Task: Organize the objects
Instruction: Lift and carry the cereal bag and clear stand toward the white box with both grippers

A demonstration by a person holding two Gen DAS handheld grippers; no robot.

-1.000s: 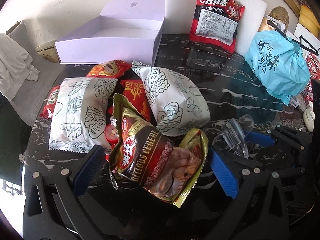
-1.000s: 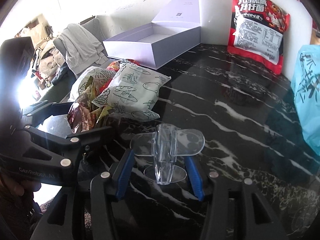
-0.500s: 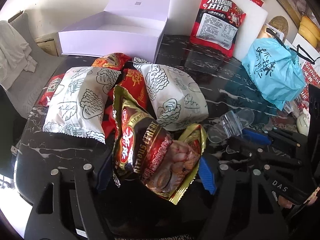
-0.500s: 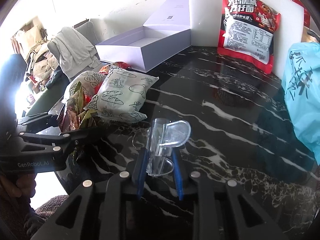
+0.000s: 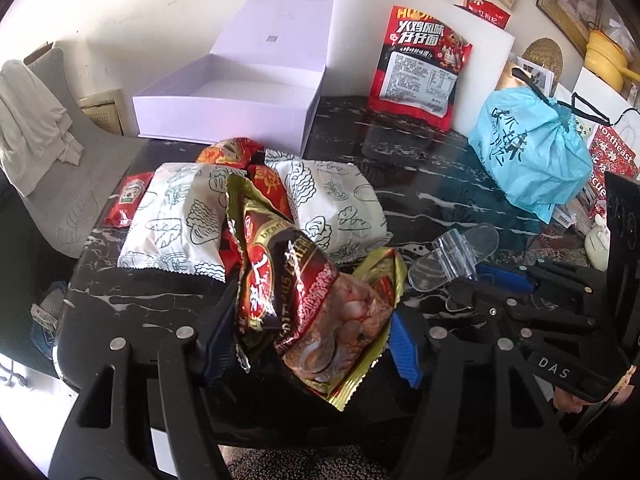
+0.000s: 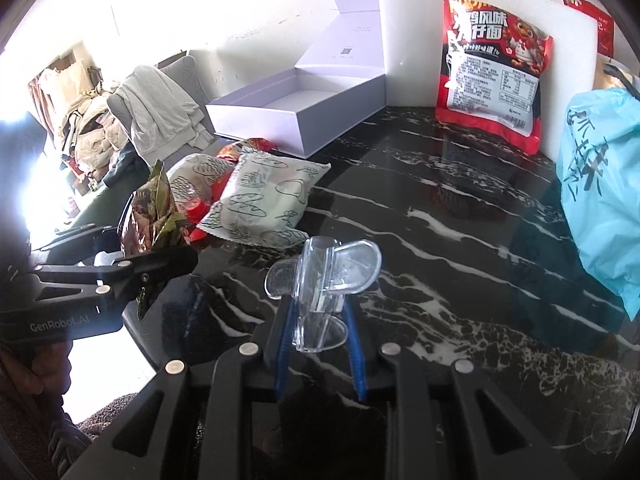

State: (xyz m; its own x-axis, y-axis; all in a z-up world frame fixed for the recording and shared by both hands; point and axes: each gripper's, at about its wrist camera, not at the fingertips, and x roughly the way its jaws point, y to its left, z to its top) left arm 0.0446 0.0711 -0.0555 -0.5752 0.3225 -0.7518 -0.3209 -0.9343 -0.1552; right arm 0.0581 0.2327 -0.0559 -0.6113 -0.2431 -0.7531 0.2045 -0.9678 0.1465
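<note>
L hand-held gripper closed on cereal bag, R hand-held gripper clamped clear clip

Home living room, marble table, framed pictures, clothes-draped chair

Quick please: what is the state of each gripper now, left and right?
Left gripper: jaws have just been closing, now shut on the cereal packet.
Right gripper: shut on the clear plastic clip.

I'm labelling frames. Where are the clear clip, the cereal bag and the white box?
clear clip (image 6: 324, 280), right wrist view, its middle hinge.
cereal bag (image 5: 308, 300), left wrist view, printed front.
white box (image 5: 224, 114), left wrist view, front wall.
</note>
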